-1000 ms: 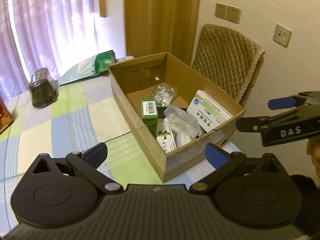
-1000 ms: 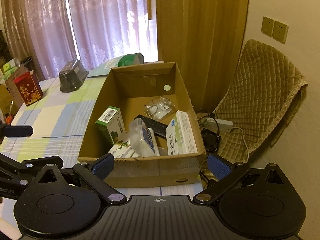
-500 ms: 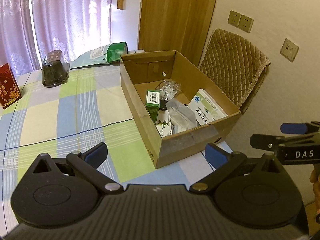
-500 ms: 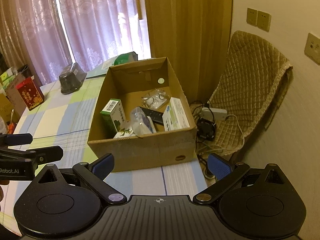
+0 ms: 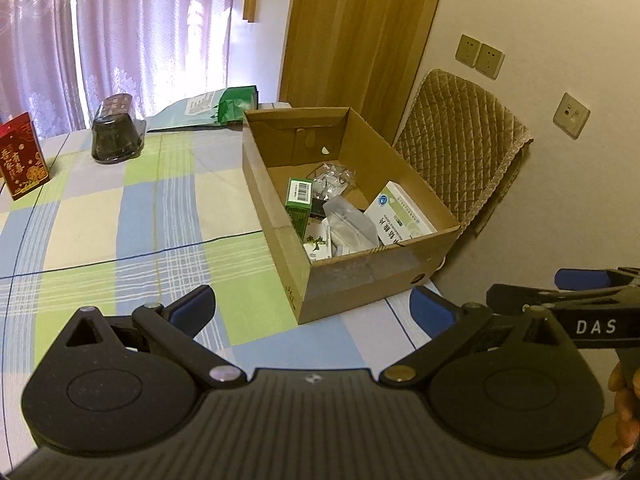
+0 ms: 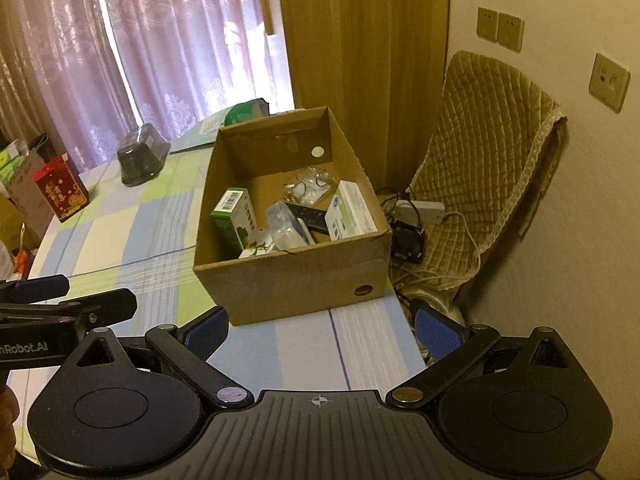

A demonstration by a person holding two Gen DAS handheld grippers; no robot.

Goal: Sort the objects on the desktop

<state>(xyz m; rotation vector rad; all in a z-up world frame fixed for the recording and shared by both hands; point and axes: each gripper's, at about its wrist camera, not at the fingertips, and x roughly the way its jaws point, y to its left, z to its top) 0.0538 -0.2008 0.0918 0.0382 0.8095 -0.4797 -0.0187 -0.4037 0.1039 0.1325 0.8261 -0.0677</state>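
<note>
Cardboard box (image 5: pixel 360 276) farther off than before, both grippers (left (image 5: pixel 312 312), right (image 6: pixel 320 330)) drawn back, fingers apart, empty.

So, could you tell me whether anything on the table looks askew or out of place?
Nothing looks spilled or damaged. The cardboard box sits at the table's corner, its far side close to the edge, and the white medicine box inside leans tilted against its wall.
</note>
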